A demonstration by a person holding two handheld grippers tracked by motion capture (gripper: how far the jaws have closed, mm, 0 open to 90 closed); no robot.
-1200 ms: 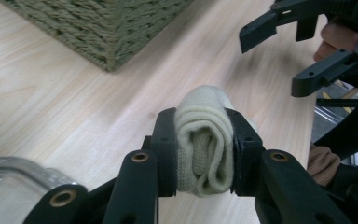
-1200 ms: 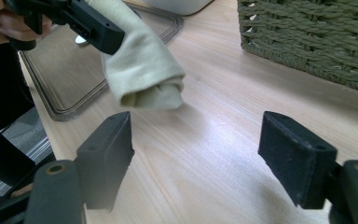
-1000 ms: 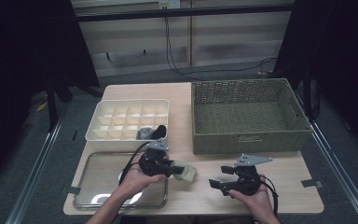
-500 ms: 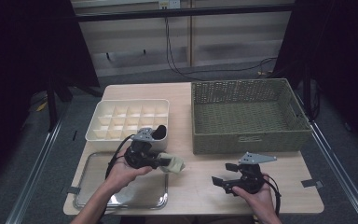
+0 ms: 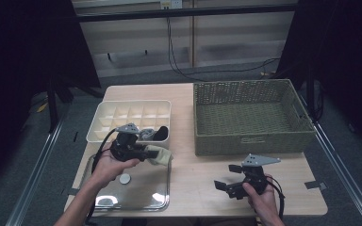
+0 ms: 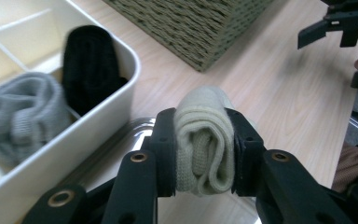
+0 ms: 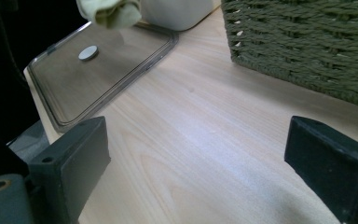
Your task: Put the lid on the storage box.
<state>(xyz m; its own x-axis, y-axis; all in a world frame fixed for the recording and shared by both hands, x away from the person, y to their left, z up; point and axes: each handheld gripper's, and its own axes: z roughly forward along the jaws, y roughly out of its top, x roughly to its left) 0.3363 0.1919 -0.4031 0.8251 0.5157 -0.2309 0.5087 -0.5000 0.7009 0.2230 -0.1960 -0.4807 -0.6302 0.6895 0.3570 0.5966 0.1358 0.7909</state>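
My left gripper (image 5: 156, 153) (image 6: 204, 142) is shut on a rolled pale green sock (image 5: 160, 155) (image 6: 204, 140), held above the clear lid's far right corner, just in front of the white divided box (image 5: 104, 126) (image 6: 98, 126). That box's near right cells hold a grey sock roll (image 5: 146, 133) (image 6: 21, 114) and a black sock roll (image 5: 161, 133) (image 6: 89, 67). My right gripper (image 5: 228, 177) (image 7: 198, 161) stands open over bare wood near the table's front right, with nothing between its jaws. The pale sock (image 7: 109, 11) hangs at the top of the right gripper view.
A clear lid (image 5: 136, 193) (image 7: 102, 70) with a round knob (image 5: 124, 178) (image 7: 88, 52) lies flat at the front left. A big green woven basket (image 5: 252, 117) (image 6: 191, 25) (image 7: 307, 42), with nothing in it, stands at the back right. Bare wood lies between lid and basket.
My left gripper has carried the pale sock away from the person, from over the lid toward the white box. The right gripper has shifted slightly and stays open.
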